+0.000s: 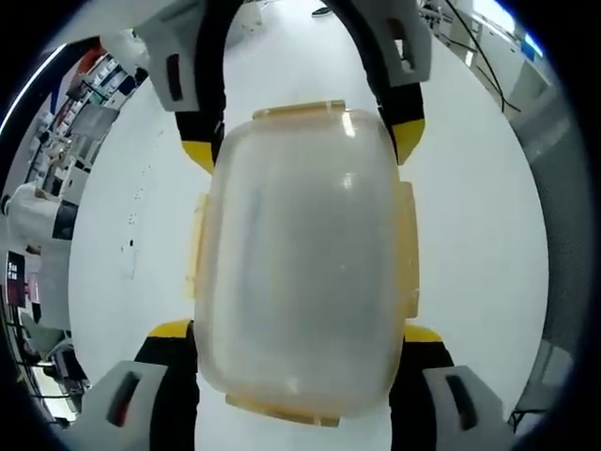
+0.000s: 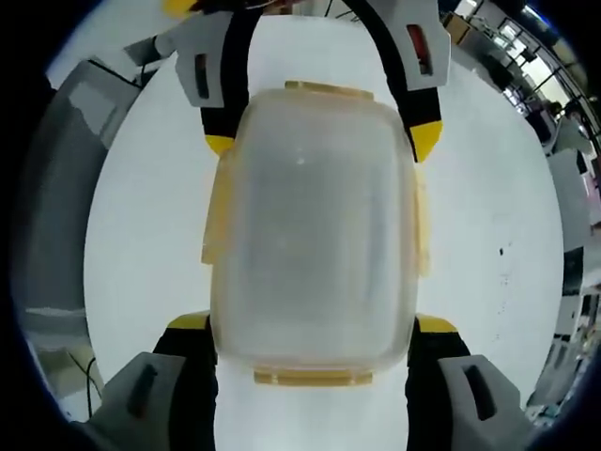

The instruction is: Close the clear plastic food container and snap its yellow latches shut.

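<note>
Left hand-held gripper (image 1: 299,331): jaws spread, flanking container (image 1: 302,263) near end, contact unclear, grip cannot tell. Right hand-held gripper (image 2: 312,324): same at opposite end. Container, clear, lid (image 2: 315,225) on, centred on white table (image 1: 470,235). Yellow latches (image 1: 406,246) at 3, 9, 6, 12 o'clock. Opposite gripper's yellow-tipped jaws at 12 o'clock, far end.

No readable text

No words, labels, brand marks or numbers can be made out anywhere in either gripper view; background clutter is too small and blurred to read.
</note>
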